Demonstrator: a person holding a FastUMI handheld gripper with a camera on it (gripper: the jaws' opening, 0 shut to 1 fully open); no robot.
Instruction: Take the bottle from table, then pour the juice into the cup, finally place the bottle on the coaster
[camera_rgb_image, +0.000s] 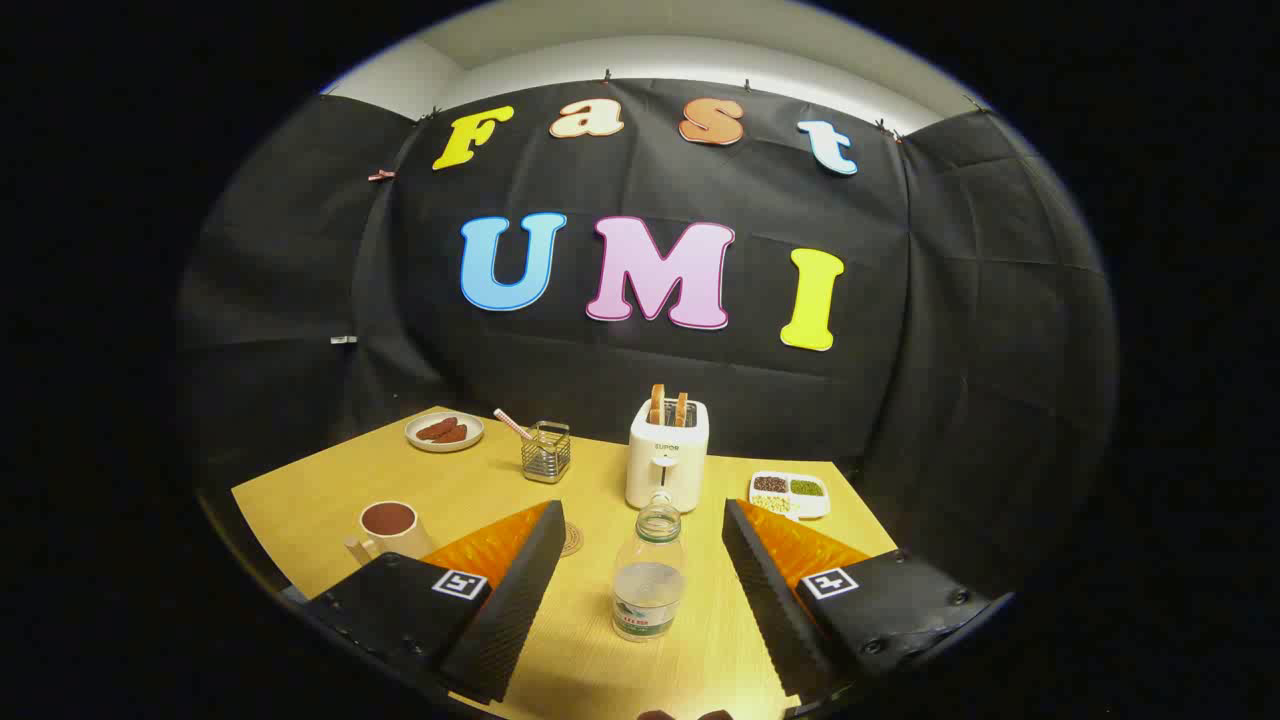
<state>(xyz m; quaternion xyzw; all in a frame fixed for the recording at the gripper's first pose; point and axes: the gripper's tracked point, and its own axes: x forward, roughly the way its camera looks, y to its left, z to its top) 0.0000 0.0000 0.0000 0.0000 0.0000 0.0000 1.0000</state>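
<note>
So the bottle (648, 575) is standing upright on the wooden surface (320, 485), clear plastic, part full, no cap that I can see, and it sits right in the gap between the two fingers of the claw (640, 600) — pretty much centred, with clear space on both sides, so nothing is touching it yet. Its long axis is vertical and the fingers flank it, which looks like the right line-up for closing in on the body. The claw is spread wide, holding nothing. My guess is the take-the-bottle step is about to happen, nothing poured yet. The cup (388, 530) with something dark in it is off beyond the left finger, and the coaster (572, 540) peeks out just past that same finger's tip, between cup and bottle. Further back there's a white toaster (667, 455) with bread in it straight behind the bottle, a wire holder (546, 452), a plate (444, 432) and a little divided tray (789, 494). The claw is aimed level, looking forward and slightly down across the surface.
</note>
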